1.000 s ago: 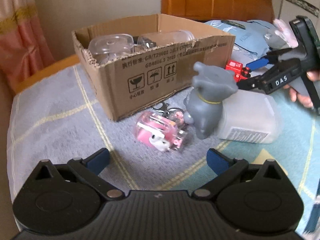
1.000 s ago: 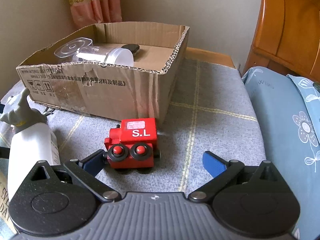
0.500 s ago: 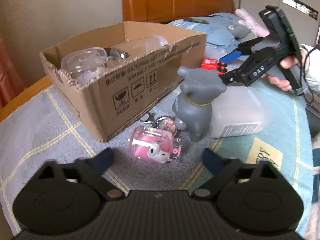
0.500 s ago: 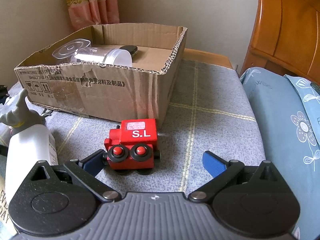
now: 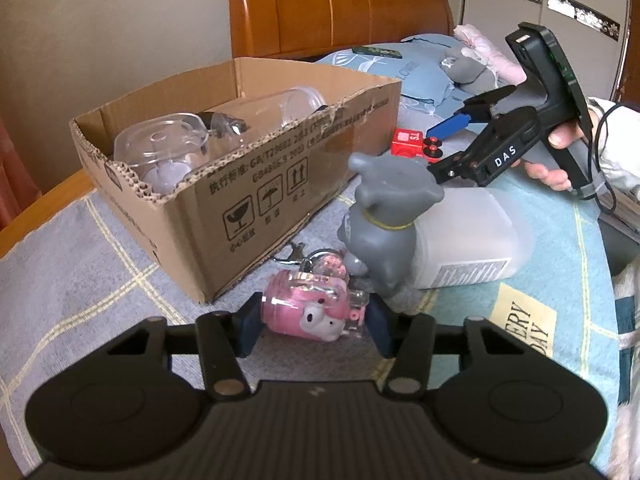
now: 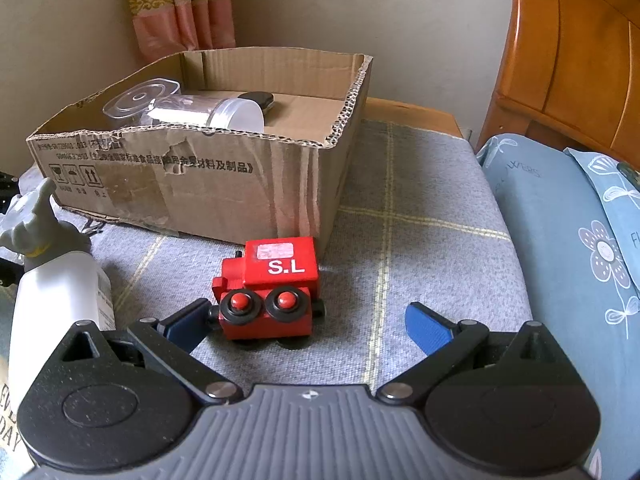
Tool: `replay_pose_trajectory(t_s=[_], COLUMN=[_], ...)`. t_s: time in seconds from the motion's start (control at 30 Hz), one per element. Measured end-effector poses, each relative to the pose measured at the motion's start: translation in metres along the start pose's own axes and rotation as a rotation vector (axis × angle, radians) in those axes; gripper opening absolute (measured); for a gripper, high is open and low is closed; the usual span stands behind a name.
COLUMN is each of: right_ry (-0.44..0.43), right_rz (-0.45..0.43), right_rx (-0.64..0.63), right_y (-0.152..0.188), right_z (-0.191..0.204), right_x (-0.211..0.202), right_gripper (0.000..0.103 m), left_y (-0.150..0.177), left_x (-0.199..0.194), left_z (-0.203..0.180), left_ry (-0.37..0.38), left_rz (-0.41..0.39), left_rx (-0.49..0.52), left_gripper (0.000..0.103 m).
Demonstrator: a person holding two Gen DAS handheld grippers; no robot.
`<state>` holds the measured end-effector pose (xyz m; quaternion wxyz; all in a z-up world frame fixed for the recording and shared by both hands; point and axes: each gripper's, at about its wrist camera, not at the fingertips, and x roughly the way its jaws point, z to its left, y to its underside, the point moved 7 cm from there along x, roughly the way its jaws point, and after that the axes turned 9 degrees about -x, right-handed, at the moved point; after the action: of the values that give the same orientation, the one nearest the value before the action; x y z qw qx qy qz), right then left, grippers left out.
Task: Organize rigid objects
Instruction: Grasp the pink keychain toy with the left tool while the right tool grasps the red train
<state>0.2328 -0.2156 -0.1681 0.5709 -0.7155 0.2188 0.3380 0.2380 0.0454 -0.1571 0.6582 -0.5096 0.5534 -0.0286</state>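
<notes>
Left wrist view: your left gripper (image 5: 314, 322) has just been closing its jaws, and they now sit narrow, one blue pad on each side of the pink translucent plastic keychain toy (image 5: 310, 312), apparently pressing it. The toy lies on the grey checked blanket (image 5: 72, 280) just beside the near corner of the open brown cardboard box (image 5: 256, 200). Clear plastic containers (image 5: 160, 148) already lie inside the box. The grey dog-shaped figurine (image 5: 386, 220) stands close behind the toy on the right, leaning on a white plastic bottle (image 5: 472, 236) that lies on its side. A metal ring and clasp trail from the toy toward the box wall. Lift straight up first, so the ring comes free without dragging the figurine over; then carry left and far over the box rim, clearing the torn cardboard edge before lowering.

Right wrist view: your right gripper (image 6: 308, 324) stands with jaws wide, nothing held. The red wooden toy train marked "S.L" (image 6: 270, 288) sits on the blanket between them, nearer the left pad, which looks just beside or touching its wheel. Centre the train between the pads before squeezing. It rests just in front of the box's near corner.
</notes>
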Motion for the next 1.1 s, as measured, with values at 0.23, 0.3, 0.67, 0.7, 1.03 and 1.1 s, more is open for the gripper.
replay_pose_trajectory(t_s=[0.23,0.3,0.67,0.7,1.03,1.1], right_ry=[0.004,-0.006,-0.053,-0.052,-0.055,-0.057], right_rz=[0.001,-0.006,-0.041,-0.041,-0.036,-0.029], right_rx=[0.006,-0.007,-0.079,-0.082,-0.099,-0.107], right_y=[-0.001,-0.003,-0.018,-0.018,-0.019,-0.019], right_z=[0.009,0.013,0.026,0.027,0.026,0.026], right_x=[0.000,0.001,0.002,0.002,-0.001,-0.002], right_gripper=[0.103,0.103,0.079,0.078,0.061,0.061], left_y=[0.009,0.014,0.018,0.018,0.016,0.015], left_x=[-0.009,-0.012,-0.015,-0.015,-0.012,-0.013], left_z=[-0.002,-0.003,-0.004,-0.004,-0.009,-0.006], left_ry=[-0.048,-0.067,-0.085,-0.084,-0.072,-0.075], left_rz=[-0.001,0.001,0.005,0.004,0.013,0.012], left_rx=[-0.064,-0.077,-0.072,-0.073,-0.069,-0.090], left_gripper=[0.052,0.052,0.052,0.053,0.058,0.050])
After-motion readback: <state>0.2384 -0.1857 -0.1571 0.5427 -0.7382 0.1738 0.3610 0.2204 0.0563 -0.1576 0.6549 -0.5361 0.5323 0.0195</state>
